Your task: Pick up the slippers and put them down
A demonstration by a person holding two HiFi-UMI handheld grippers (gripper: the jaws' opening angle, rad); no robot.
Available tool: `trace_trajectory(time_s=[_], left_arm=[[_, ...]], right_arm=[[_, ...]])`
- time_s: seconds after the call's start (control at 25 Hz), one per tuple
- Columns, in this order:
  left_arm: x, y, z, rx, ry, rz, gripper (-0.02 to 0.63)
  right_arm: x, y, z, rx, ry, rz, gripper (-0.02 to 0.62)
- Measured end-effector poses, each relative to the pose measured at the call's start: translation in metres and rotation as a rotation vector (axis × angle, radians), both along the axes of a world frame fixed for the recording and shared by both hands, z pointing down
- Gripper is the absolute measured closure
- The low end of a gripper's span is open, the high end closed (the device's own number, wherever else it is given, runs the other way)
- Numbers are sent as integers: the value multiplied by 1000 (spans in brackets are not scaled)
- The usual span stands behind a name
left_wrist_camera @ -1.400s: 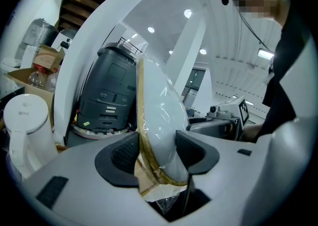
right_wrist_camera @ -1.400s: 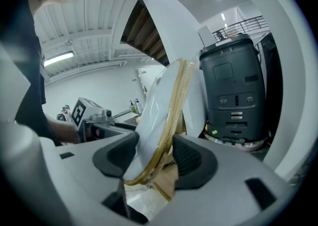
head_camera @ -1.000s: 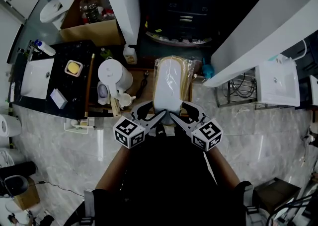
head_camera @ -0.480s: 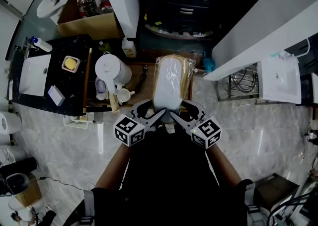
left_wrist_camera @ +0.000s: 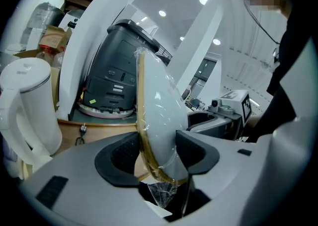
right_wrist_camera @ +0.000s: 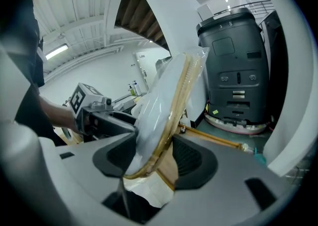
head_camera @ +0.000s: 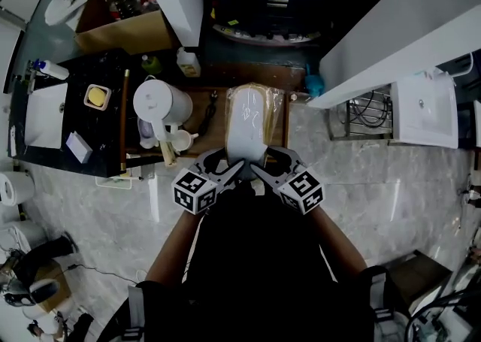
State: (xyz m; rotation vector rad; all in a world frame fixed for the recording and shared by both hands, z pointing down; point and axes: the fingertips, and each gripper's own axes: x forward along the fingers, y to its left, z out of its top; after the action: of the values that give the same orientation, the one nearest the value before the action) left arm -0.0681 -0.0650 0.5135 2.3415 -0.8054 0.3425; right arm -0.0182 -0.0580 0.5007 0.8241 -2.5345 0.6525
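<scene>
- Far out to the left of the left tool (head_camera: 228,170) lies a glossy black bench top (head_camera: 98,126) with a white rectangular basin (head_camera: 43,113) set into it.
- A smooth white plastic kettle with a rounded body (head_camera: 154,104) stands ahead and to the left of that tool. The left gripper view shows it upright with its handle towards the camera (left_wrist_camera: 25,106), something the head view flattens out.
- The left tool (left_wrist_camera: 156,153) has its ribbed black pads pressed on the near end of the pair of white slippers with tan woven soles, sealed in clear crinkled film (left_wrist_camera: 159,106). The pair stands on edge between the pads, and a loose point of film hangs below them.
- From above, the slippers (head_camera: 250,122) reach forward from both tools as one long rounded parcel over the brown wooden bench (left_wrist_camera: 99,129). No view settles whether the parcel touches the wood.
- The right tool (head_camera: 264,170) grips the same near end from the other side. Its own view shows the jaws (right_wrist_camera: 154,155) set wide yet closed on the parcel (right_wrist_camera: 164,101), straw edge to the right, with a white paper tag beneath.
- Beyond both tools stands a dark grey moulded machine on a round base (right_wrist_camera: 238,66).
- Right of the right tool the bench ends, and pale marbled floor (head_camera: 376,198) leaves open room.
</scene>
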Motion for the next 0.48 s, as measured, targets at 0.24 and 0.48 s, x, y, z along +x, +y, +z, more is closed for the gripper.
trace_trajectory(time_s=[0.24,0.48], left_arm=[[4,-6,22,-49,-28,3,373],[11,-17,45,-96,-59,4,373]], right_arm=[[4,-7,26,-64,14,-8,360],[12,-19,58,-123,40,-34,360]])
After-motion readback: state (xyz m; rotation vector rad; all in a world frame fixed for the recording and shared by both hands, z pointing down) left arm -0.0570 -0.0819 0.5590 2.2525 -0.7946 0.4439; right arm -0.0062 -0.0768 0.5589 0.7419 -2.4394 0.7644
